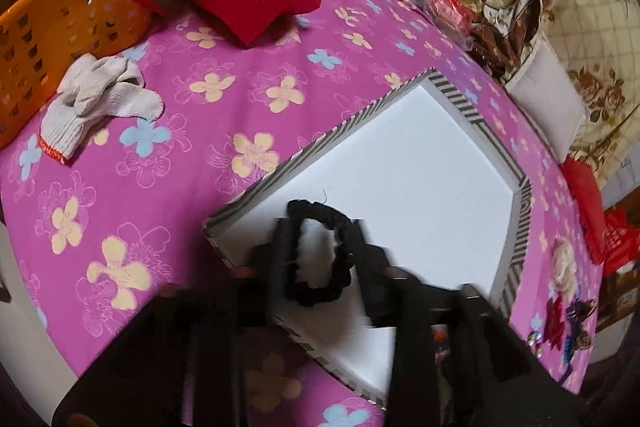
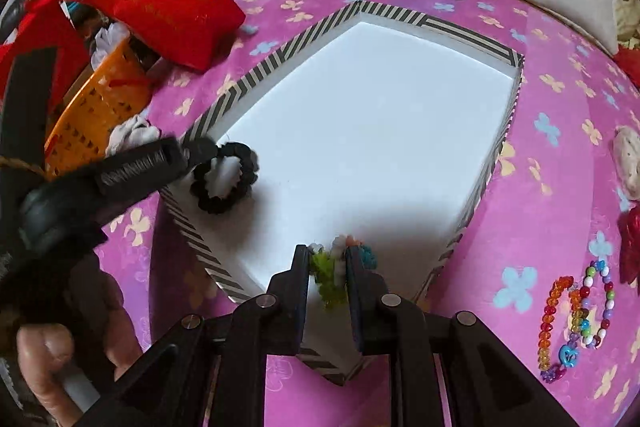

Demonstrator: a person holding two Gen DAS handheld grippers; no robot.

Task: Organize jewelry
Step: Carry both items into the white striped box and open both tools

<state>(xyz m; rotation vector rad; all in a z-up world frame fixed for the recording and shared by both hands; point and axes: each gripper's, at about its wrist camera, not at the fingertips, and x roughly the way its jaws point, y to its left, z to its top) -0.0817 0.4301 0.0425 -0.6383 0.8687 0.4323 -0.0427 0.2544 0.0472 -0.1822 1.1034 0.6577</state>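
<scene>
Left claw point(image 1: 322, 247) hangs parted around the black scrunchie point(image 1: 320, 251) lying in the striped box point(image 1: 476, 107), pads seemingly clear of it.

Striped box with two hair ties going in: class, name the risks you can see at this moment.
1. The black scrunchie lies right by the striped box wall, between the left hand-held gripper fingers; lifting away might snag it and drag it out.
2. The colourful hair tie sits between the right hand-held gripper fingers at the box's near edge, so it could drop outside.
3. The beaded bracelets lie near the table edge and might get knocked off.
</scene>
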